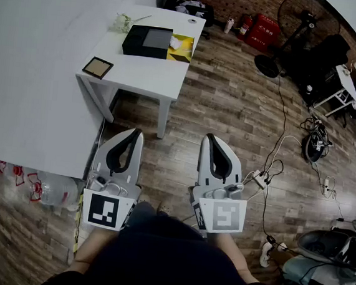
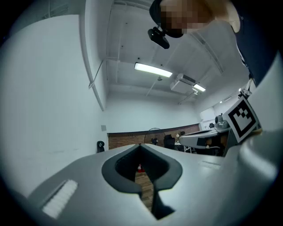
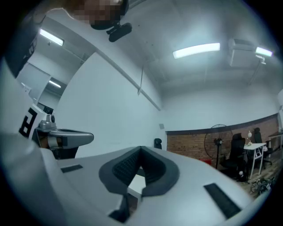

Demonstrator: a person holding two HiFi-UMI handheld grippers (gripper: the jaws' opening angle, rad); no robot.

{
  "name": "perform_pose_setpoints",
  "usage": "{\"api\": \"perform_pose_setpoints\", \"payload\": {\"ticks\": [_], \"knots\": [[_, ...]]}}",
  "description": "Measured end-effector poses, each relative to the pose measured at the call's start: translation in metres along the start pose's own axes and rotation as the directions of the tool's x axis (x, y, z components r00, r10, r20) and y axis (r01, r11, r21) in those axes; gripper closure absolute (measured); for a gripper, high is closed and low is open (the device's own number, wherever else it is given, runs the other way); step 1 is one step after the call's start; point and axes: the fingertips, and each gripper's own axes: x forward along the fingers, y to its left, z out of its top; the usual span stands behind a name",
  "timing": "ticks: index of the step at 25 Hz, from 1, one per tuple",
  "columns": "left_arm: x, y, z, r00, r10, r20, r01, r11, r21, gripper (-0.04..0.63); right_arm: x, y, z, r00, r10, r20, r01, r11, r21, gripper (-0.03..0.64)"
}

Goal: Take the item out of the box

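A black box (image 1: 147, 42) with a grey top panel lies on the small white table (image 1: 140, 75) at the far left, well ahead of both grippers. A yellow item (image 1: 182, 47) sits against the box's right side. My left gripper (image 1: 133, 132) and right gripper (image 1: 210, 137) hang side by side over the wooden floor, close to the person's body and short of the table. Both are shut with nothing between the jaws. In the left gripper view the jaws (image 2: 140, 145) point up across the room; the right gripper view (image 3: 141, 148) shows a table corner through its jaws.
A brown framed square (image 1: 97, 67) and a small plant (image 1: 122, 22) also sit on the table. A standing fan (image 1: 304, 32), red cases (image 1: 264, 31), a dark chair (image 1: 326, 65) and floor cables with a power strip (image 1: 256, 176) lie to the right. A white wall (image 1: 27, 80) runs along the left.
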Motion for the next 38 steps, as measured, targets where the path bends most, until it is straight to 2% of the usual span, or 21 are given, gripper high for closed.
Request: {"api": "perform_pose_setpoints", "payload": {"ticks": [4, 9, 15, 20, 23, 27, 33, 38], "knots": [[-0.008, -0.012, 0.019, 0.997, 0.008, 0.082, -0.011, 0.999, 0.04, 0.584, -0.017, -0.001, 0.005, 1.0, 0.005, 0.009, -0.005, 1.0, -0.002, 0.606], [-0.009, -0.023, 0.028, 0.995, 0.004, 0.098, -0.009, 0.999, 0.043, 0.584, -0.026, -0.006, 0.012, 1.0, 0.005, 0.027, -0.005, 1.0, -0.001, 0.606], [-0.007, -0.031, 0.024, 0.995, 0.014, 0.094, -0.018, 0.999, 0.045, 0.584, -0.029, -0.014, 0.007, 0.999, 0.02, 0.027, -0.02, 1.0, 0.022, 0.604], [0.004, -0.031, 0.013, 0.999, 0.029, 0.039, -0.031, 0.999, 0.04, 0.583, -0.024, -0.022, 0.006, 0.999, 0.022, 0.029, -0.023, 0.999, 0.027, 0.604], [0.015, -0.028, 0.011, 0.999, 0.018, 0.042, -0.02, 0.999, 0.043, 0.565, -0.017, -0.029, 0.002, 1.0, 0.019, 0.024, -0.019, 0.999, 0.033, 0.604], [0.036, -0.015, 0.003, 0.999, 0.031, 0.036, -0.032, 0.999, 0.038, 0.483, 0.001, -0.037, -0.006, 1.0, 0.022, 0.015, -0.023, 0.999, 0.028, 0.604], [0.087, 0.007, -0.014, 0.998, 0.022, 0.052, -0.023, 0.999, 0.032, 0.48, 0.043, -0.062, -0.025, 1.0, 0.0, 0.007, 0.0, 1.0, 0.025, 0.604], [0.151, 0.039, -0.035, 0.999, 0.023, 0.047, -0.024, 0.999, 0.026, 0.48, 0.108, -0.088, -0.048, 1.0, 0.0, -0.011, 0.001, 1.0, 0.028, 0.604]]}}
